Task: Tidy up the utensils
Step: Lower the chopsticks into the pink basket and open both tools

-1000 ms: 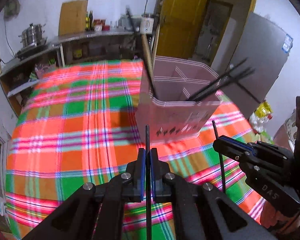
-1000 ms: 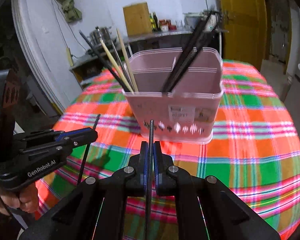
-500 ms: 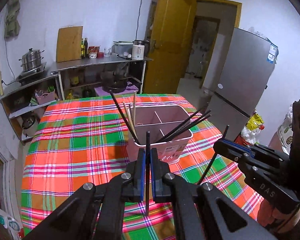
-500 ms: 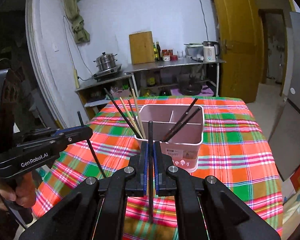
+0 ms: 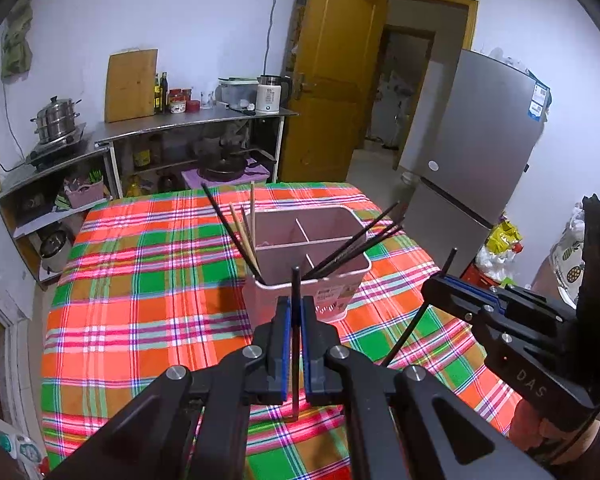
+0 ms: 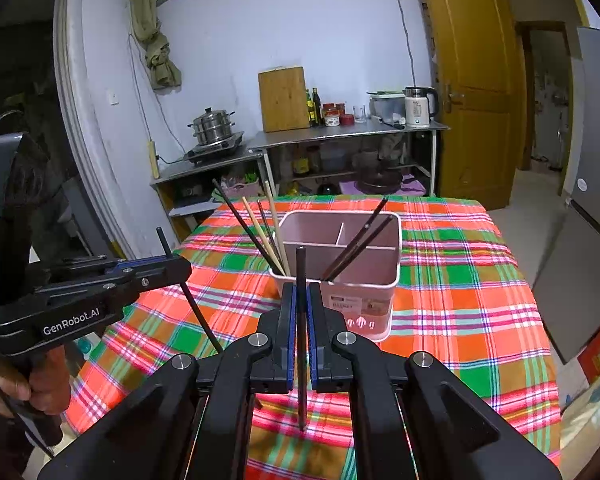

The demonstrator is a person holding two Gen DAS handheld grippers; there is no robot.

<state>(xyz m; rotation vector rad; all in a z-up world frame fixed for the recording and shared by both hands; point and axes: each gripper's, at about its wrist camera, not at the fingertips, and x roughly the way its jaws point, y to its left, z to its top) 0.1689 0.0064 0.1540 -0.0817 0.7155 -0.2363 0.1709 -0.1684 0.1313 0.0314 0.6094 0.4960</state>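
Plaid tablecloth (image 5: 140, 280) below, each hand-held gripper (image 5: 296, 312) (image 6: 300, 300) clamping one black chopstick (image 5: 295, 320) (image 6: 301, 320).

The right gripper (image 6: 299, 308) pinches a black chopstick (image 6: 301, 344) upright between closed jaws, above the plaid tablecloth (image 6: 460, 288). Just beyond stands the pink divided holder (image 6: 374, 292) with chopsticks leaning inside. At left, the left gripper (image 6: 172, 270) clamps another black chopstick (image 6: 196, 308), tilted.

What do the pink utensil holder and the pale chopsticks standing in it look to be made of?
Pink utensil holder: probably moulded plastic, with thin even walls, rounded corners, a smooth matte look and cut-out shapes near the base. Pale chopsticks: likely bamboo or wood, judging by their light tan, unpainted look; the grain is too fine to confirm.
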